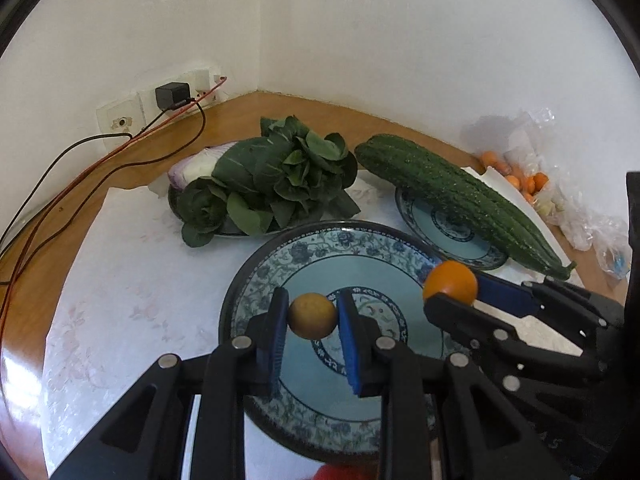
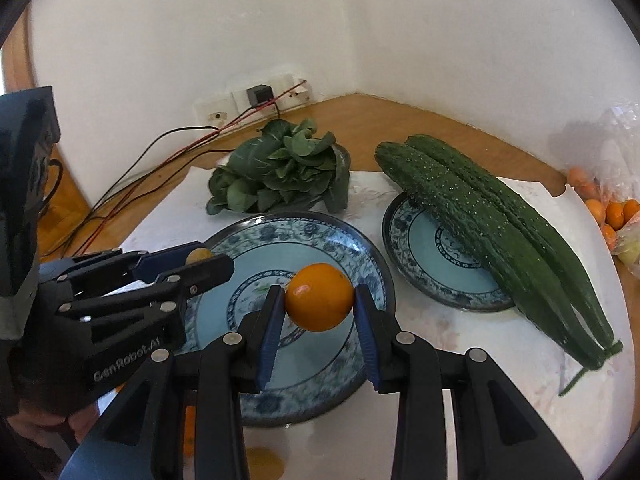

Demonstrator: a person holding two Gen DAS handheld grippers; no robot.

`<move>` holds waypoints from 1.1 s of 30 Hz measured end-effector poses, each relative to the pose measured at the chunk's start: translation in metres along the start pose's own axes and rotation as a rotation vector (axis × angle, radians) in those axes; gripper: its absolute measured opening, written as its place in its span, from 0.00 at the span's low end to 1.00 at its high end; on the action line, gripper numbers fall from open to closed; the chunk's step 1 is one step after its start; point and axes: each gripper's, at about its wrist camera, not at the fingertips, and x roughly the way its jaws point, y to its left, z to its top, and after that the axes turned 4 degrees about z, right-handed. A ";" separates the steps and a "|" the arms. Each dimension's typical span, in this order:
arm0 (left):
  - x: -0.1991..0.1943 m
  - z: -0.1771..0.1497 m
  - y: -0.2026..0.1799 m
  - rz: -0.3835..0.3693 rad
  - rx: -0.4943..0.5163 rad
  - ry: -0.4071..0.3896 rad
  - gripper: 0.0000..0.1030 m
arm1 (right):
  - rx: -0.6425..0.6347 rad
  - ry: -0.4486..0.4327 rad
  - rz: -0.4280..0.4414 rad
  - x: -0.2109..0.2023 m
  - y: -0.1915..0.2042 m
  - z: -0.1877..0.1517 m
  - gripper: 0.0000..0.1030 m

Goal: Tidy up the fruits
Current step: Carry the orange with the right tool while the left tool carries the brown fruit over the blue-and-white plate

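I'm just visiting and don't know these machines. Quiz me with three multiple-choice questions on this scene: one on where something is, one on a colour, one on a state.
1. Where do the long green gourds lie?
A. across the far right plate
B. in the plastic bag
C. on the leafy greens

2. What colour is the right gripper's fruit?
A. red
B. bright orange
C. purple

3. The left gripper is:
A. wide open, empty
B. shut on a fruit
C. out of view

Answers:
1 A: the gourds rest on that plate.
2 B: the orange fruit in the right gripper.
3 B: the left gripper clamps a yellowish fruit.

White plastered walls [image 1: 360, 32] met in a corner above a wooden tabletop [image 1: 240, 120], with wall sockets [image 1: 160, 100] and trailing cables [image 1: 80, 160].
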 end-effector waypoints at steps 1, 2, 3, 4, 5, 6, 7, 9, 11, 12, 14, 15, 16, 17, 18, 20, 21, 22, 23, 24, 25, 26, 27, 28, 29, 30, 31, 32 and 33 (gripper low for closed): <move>0.002 0.000 0.000 0.001 0.003 0.001 0.25 | 0.001 0.002 -0.005 0.004 -0.001 0.001 0.35; 0.003 0.000 0.000 0.002 0.005 0.003 0.25 | 0.001 0.003 -0.007 0.006 -0.001 0.001 0.35; 0.005 0.000 0.000 0.004 0.005 0.004 0.25 | 0.001 0.006 -0.010 0.009 -0.002 0.002 0.35; 0.008 0.000 0.001 0.004 0.004 0.009 0.25 | -0.001 0.010 -0.015 0.012 -0.002 0.002 0.35; 0.010 0.000 0.000 0.005 0.003 0.012 0.25 | -0.003 0.013 -0.017 0.015 -0.002 0.002 0.35; 0.012 0.000 0.001 0.004 0.001 0.018 0.25 | -0.006 0.017 -0.020 0.017 -0.002 0.003 0.35; 0.015 0.000 0.002 0.003 -0.002 0.026 0.25 | -0.009 0.020 -0.022 0.020 -0.001 0.002 0.35; 0.019 -0.001 0.003 0.000 -0.006 0.035 0.25 | -0.013 0.028 -0.024 0.025 0.000 0.002 0.35; 0.022 -0.002 0.004 0.000 -0.007 0.045 0.25 | -0.021 0.034 -0.030 0.029 0.001 0.002 0.35; 0.024 -0.003 0.005 -0.002 -0.008 0.050 0.25 | -0.025 0.033 -0.034 0.030 0.002 0.002 0.35; 0.025 -0.003 0.006 -0.007 -0.011 0.054 0.25 | -0.028 0.036 -0.035 0.031 0.002 0.001 0.35; 0.026 -0.003 0.006 -0.004 -0.011 0.060 0.25 | -0.028 0.039 -0.036 0.032 0.002 0.001 0.35; 0.027 -0.003 0.006 -0.004 -0.009 0.068 0.25 | -0.027 0.046 -0.037 0.034 0.002 0.001 0.35; 0.028 -0.003 0.007 -0.006 -0.013 0.073 0.25 | -0.027 0.048 -0.038 0.035 0.002 0.001 0.35; 0.029 -0.003 0.008 -0.010 -0.018 0.079 0.25 | -0.028 0.049 -0.039 0.035 0.002 0.001 0.35; 0.029 -0.003 0.007 -0.010 -0.016 0.078 0.25 | -0.028 0.049 -0.040 0.036 0.002 0.001 0.35; 0.029 -0.002 0.007 -0.005 -0.015 0.080 0.25 | -0.028 0.050 -0.041 0.036 0.002 0.002 0.35; 0.029 -0.002 0.006 -0.001 -0.013 0.079 0.25 | -0.028 0.050 -0.042 0.036 0.002 0.002 0.35; 0.028 -0.003 0.006 0.002 -0.012 0.078 0.25 | -0.029 0.052 -0.044 0.036 0.002 0.002 0.36; 0.028 -0.002 0.006 0.003 -0.009 0.079 0.25 | -0.030 0.054 -0.047 0.037 0.002 0.002 0.36; 0.028 -0.002 0.005 0.006 -0.001 0.078 0.25 | -0.028 0.062 -0.052 0.038 0.002 0.002 0.36; 0.028 -0.003 0.004 0.011 0.002 0.076 0.25 | -0.025 0.067 -0.051 0.040 0.001 0.002 0.36; 0.028 -0.003 0.004 0.010 -0.002 0.076 0.25 | -0.026 0.067 -0.052 0.040 0.002 0.002 0.36; 0.029 -0.003 0.004 0.010 0.000 0.075 0.25 | -0.027 0.067 -0.052 0.041 0.002 0.002 0.36; 0.028 -0.003 0.004 0.010 0.000 0.075 0.25 | -0.027 0.067 -0.053 0.041 0.002 0.002 0.36; 0.028 -0.003 0.005 0.011 -0.001 0.074 0.25 | -0.027 0.066 -0.053 0.040 0.002 0.002 0.36; 0.028 -0.003 0.005 0.012 -0.001 0.073 0.26 | -0.027 0.066 -0.053 0.040 0.002 0.002 0.36; 0.028 -0.003 0.004 0.011 -0.002 0.073 0.26 | -0.027 0.066 -0.052 0.040 0.002 0.002 0.36; 0.028 -0.003 0.005 0.010 -0.003 0.072 0.26 | -0.026 0.067 -0.051 0.040 0.002 0.002 0.36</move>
